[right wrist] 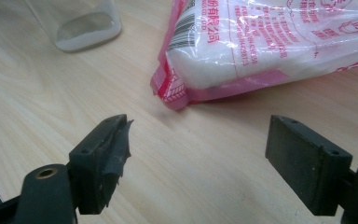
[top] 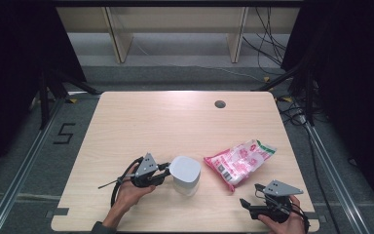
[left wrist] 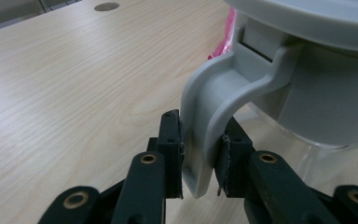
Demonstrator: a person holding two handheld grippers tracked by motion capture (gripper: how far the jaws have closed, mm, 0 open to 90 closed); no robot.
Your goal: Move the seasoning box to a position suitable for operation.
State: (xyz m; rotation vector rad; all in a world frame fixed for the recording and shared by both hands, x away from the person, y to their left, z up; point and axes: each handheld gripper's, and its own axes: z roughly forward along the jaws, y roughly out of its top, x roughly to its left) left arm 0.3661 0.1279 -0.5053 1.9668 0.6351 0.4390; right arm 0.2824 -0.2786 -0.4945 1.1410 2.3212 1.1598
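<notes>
A clear container with a grey lid [top: 185, 168] stands near the table's front middle. Its grey curved handle [left wrist: 214, 93] sits between the jaws of my left gripper [top: 168, 171] [left wrist: 200, 154], and both black pads press on the handle's sides. A pink and white plastic bag of white grains [top: 241, 161] [right wrist: 261, 42] lies to the right of the container. My right gripper [top: 251, 193] [right wrist: 198, 149] hovers at the front right, just short of the bag, jaws wide open with nothing between them. The container's clear base [right wrist: 81, 21] shows at the upper left of the right gripper view.
The light wooden table [top: 165, 122] has a round cable hole [top: 219, 104] near its far edge. Beyond the table stand wooden legs and loose cables on the floor. Dark curtains flank both sides.
</notes>
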